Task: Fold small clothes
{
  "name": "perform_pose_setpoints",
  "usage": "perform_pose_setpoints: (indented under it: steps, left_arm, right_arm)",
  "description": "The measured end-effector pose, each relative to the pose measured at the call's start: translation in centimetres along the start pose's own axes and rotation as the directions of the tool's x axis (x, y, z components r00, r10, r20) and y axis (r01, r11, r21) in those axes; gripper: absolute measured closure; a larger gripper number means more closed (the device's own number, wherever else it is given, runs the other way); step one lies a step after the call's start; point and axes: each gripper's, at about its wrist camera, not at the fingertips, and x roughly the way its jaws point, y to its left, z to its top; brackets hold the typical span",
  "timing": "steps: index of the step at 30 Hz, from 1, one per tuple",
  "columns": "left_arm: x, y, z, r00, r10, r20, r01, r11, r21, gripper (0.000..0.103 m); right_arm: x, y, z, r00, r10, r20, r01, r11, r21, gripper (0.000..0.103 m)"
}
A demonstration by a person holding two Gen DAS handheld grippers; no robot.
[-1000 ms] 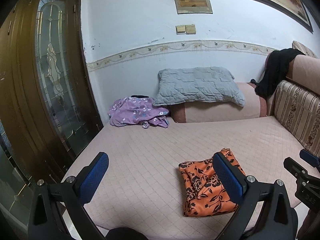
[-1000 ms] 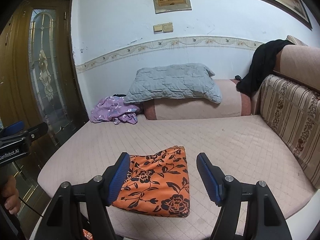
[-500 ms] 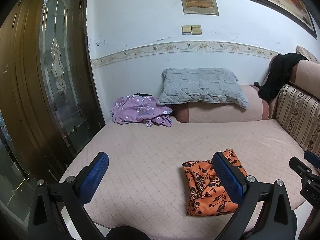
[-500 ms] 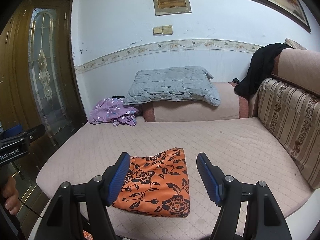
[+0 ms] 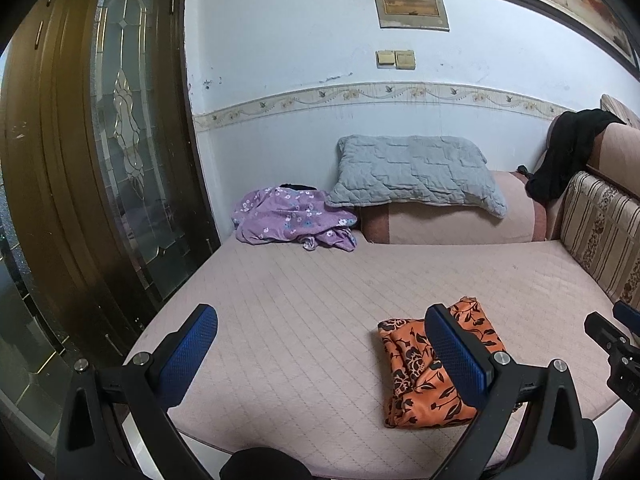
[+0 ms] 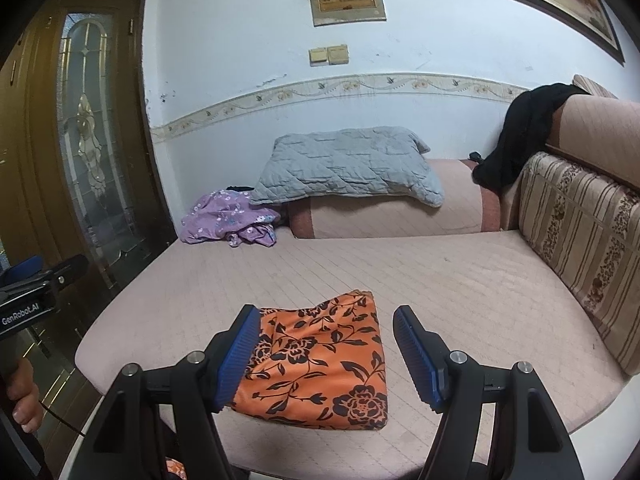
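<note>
The left gripper [image 5: 320, 354] shows its two blue pads spread wide with nothing between them but the pink quilted sofa seat [image 5: 300, 300]; its right pad covers part of the folded orange floral cloth [image 5: 420, 384], so the cloth's middle is hidden in that view. At the far right edge of the left wrist view only a black and blue tip of the other tool pokes in, cut off by the frame.

In the right wrist view the right gripper [image 6: 324, 354] also has its jaws standing apart, gripping nothing. The orange floral cloth [image 6: 320, 360] lies flat on the near part of the seat, below and just ahead of the gap between the pads. Its left edge disappears behind the left pad, and whether that pad touches the fabric cannot be told. The right pad is clear of it. At the left edge, part of a hand [image 6: 24, 392] and the black body of the left tool are cropped.

Far back on the left, a crumpled purple flowered garment [image 6: 228, 222] lies on the seat, partly tucked under a grey quilted pillow [image 6: 348, 164]. A dark item behind the purple one is too hidden to identify. A black garment [image 6: 516, 136] hangs over the backrest on the far right.
</note>
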Motion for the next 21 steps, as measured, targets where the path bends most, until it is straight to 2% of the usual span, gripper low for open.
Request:
perform_pose_setpoints:
  steps: [21]
  left_arm:
    - [-6.0,-0.1,1.6,0.995,0.003,0.102,-0.005,1.0,0.014,0.0]
  right_arm:
    - [-5.3,1.0,1.4,0.995,0.036,0.091,-0.036,0.999,-0.009,0.03]
